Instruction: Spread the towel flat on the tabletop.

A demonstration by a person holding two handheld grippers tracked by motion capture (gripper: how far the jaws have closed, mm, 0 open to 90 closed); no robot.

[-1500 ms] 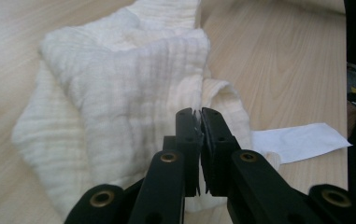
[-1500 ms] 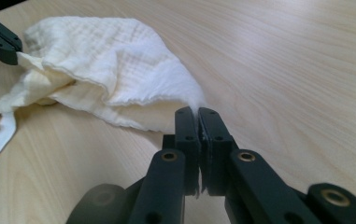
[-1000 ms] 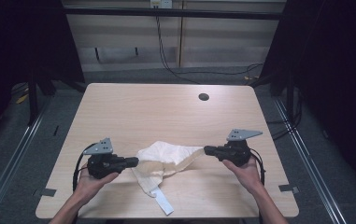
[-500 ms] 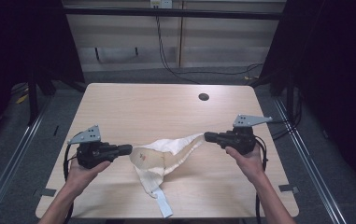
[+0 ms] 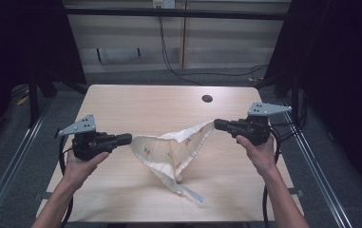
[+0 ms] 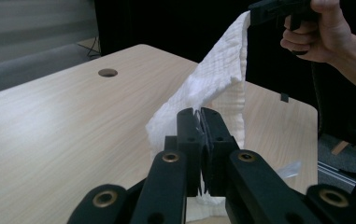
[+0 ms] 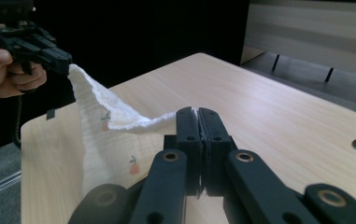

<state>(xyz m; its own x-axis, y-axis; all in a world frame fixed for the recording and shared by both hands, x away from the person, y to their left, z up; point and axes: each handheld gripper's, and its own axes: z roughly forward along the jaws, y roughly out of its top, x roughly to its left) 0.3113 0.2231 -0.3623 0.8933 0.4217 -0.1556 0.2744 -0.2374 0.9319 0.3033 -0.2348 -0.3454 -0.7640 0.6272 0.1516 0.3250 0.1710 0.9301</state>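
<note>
**Cloth stretched between two grippers**

Both grippers had drawn farther apart than a second earlier, lifting the white cloth [image 5: 174, 151] off the table [image 5: 136, 102]. The left gripper [image 5: 127, 138] pinched one corner, the right gripper [image 5: 218, 125] another; the cloth's lower end trailed on the wood.

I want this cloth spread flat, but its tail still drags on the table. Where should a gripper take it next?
Judging by its pose, the loose strap end of the cloth, approached from the person's near table edge: it lies flat and free while both grippers hold the upper corners.
</note>
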